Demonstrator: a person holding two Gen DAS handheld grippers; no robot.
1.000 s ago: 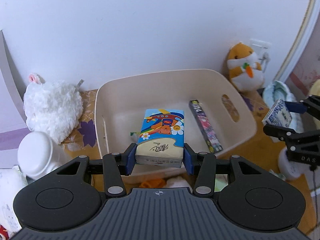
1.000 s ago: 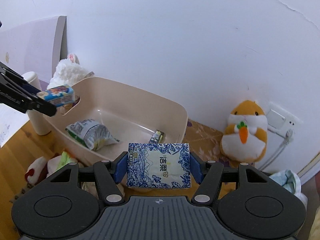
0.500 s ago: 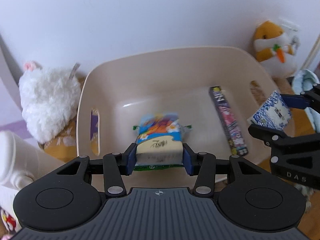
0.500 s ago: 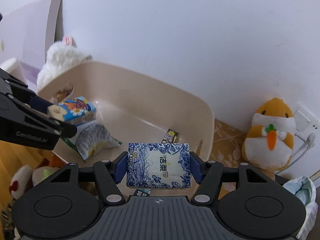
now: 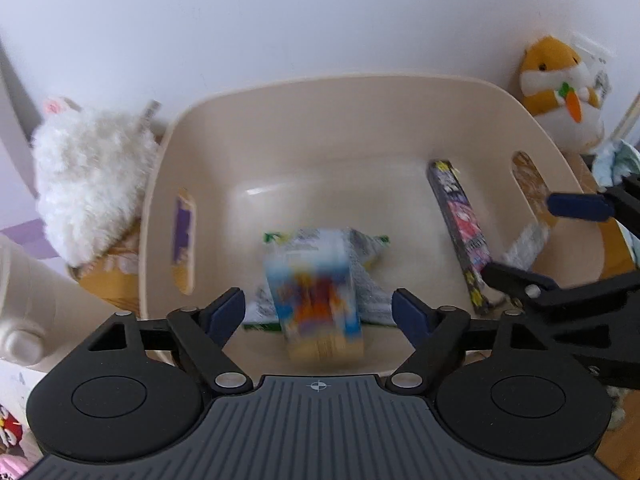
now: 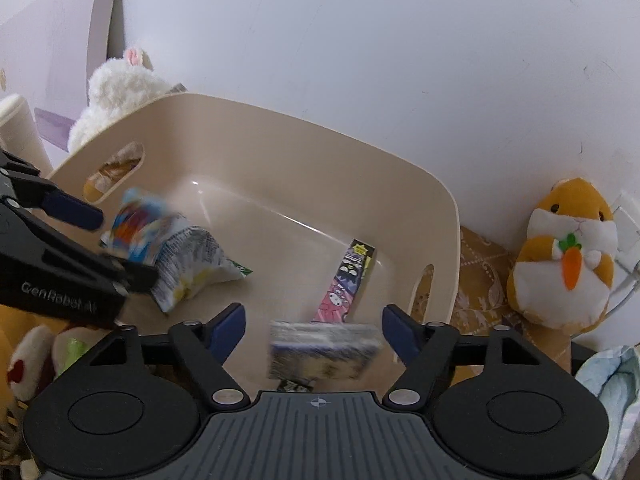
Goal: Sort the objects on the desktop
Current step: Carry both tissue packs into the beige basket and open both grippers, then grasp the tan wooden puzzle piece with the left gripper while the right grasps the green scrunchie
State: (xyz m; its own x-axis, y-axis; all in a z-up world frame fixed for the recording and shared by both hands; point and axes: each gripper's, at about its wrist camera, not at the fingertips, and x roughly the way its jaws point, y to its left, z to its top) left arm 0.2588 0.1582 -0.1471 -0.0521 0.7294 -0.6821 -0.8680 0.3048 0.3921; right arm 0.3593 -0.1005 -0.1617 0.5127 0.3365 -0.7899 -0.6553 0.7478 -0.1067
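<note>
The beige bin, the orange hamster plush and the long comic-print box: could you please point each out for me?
beige bin (image 6: pixel 436 196), right wrist view, far rim.
orange hamster plush (image 6: pixel 560 256), right wrist view, chest.
long comic-print box (image 5: pixel 460 220), left wrist view, top face.

Domestic room, probably a bedroom or study corner: hamster plush toy and white rabbit plush against a plain wall, beige storage bin, wall socket, patterned cloth.

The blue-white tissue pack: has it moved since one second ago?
Yes. The tissue pack has left the open right hand-held gripper and is dropping into the bin.
</note>
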